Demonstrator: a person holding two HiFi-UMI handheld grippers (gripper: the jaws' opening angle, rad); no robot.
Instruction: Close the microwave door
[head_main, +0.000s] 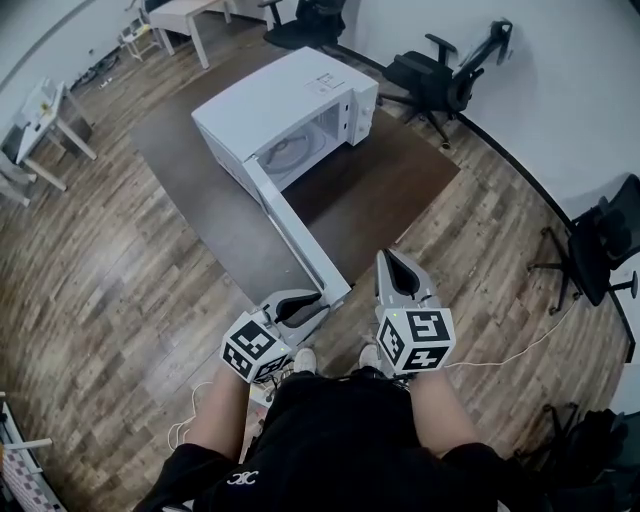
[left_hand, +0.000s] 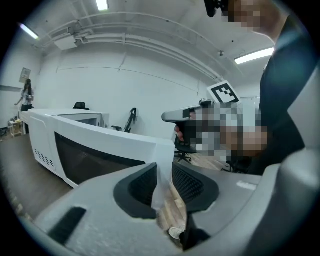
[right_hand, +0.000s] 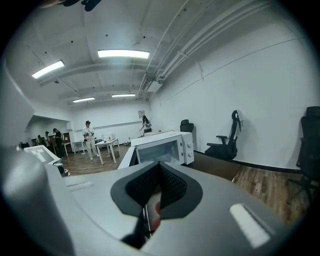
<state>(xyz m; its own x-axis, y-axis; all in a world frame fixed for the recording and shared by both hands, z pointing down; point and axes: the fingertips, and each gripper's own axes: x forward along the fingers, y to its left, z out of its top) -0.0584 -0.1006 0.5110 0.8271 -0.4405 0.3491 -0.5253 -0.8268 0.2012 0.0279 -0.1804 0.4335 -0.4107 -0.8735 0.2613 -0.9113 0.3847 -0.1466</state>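
Microwave (head_main: 290, 105) on the dark surface (head_main: 390, 190), door (head_main: 300, 235) swung toward the person; left claw (head_main: 305, 305), partly spread, straddles the door's free edge, apparently to push, while right claw (head_main: 395, 262) is closed on nothing.

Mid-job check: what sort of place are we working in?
Likely an open office or lab, not a kitchen: black office chairs by the white wall, white desks on a wood-plank floor, and the microwave set on a low brown platform.
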